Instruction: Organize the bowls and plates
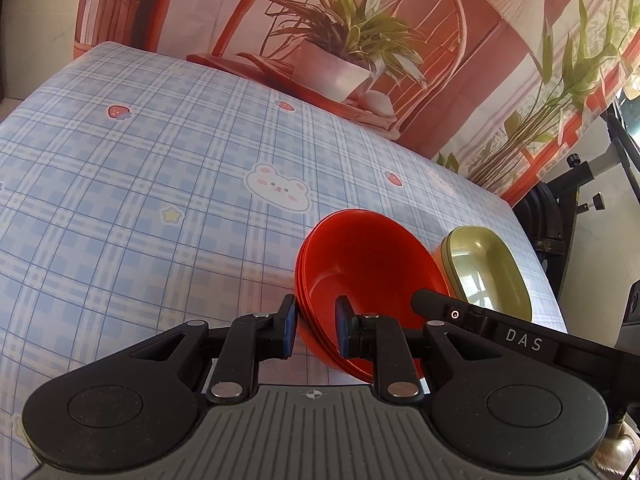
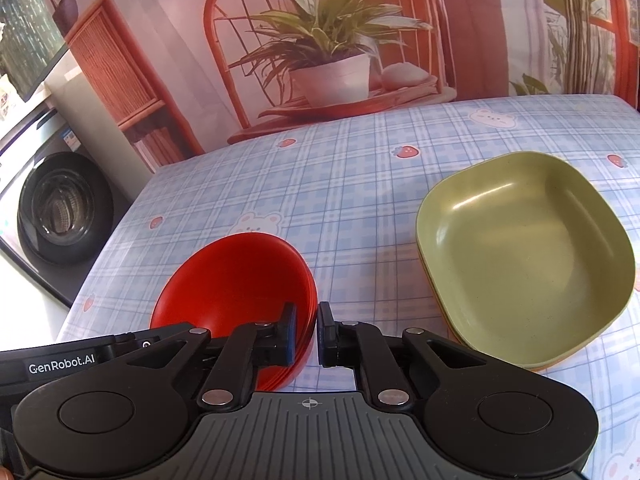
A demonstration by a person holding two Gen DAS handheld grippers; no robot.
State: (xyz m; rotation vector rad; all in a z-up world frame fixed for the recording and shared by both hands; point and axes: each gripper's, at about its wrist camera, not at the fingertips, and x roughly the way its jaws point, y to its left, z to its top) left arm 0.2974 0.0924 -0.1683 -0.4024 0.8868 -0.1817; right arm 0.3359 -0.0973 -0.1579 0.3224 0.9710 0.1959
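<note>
A nested stack of red bowls (image 1: 372, 264) (image 2: 236, 280) sits low on the checked tablecloth; whether it touches the cloth I cannot tell. My left gripper (image 1: 316, 326) straddles its left rim, one finger outside and one inside. The jaws are slightly apart, with slack beside the inner pad. My right gripper (image 2: 307, 332) is shut on the opposite rim, its pads tight on the stacked edges. To the right of the bowls lies an olive-green rounded-square plate (image 1: 488, 268) (image 2: 524, 248), apart from them. An orange edge (image 2: 540, 368) shows under the plate.
The blue checked tablecloth (image 2: 360, 184) stretches far behind the dishes. A printed backdrop of a chair and potted plant hangs at the table's back edge. A washing machine (image 2: 60, 208) stands past the left edge, and a black stand (image 1: 560, 220) past the right edge.
</note>
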